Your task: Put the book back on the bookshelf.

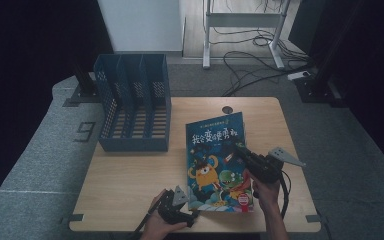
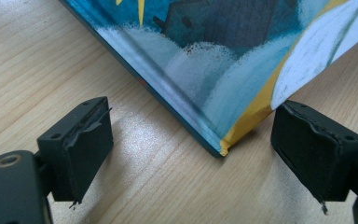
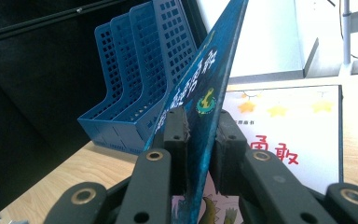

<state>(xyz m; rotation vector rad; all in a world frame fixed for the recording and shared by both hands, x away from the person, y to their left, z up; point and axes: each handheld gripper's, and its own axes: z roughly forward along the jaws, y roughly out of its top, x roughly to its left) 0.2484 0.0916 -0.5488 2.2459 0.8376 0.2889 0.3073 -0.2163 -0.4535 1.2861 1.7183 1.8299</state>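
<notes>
Currently R gripper [image 3: 200, 135] is clamped on the book's front cover [image 3: 205, 79], lifted edge-up w/ pages flat below. Book [image 1: 217, 160] lies on table [image 1: 125, 180] right half, long axis near-to-far, top pointing away, rack [image 1: 132, 102] far-left. L gripper [image 2: 191, 140] wide open, holding nothing, straddling near-left corner; nearer hand for spine.

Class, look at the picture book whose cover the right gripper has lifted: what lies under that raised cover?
Under the raised cover, held by the right gripper, a white page shows with yellow stars and red characters. The gripper's fingers and the cover hide the page's lower left part.
</notes>
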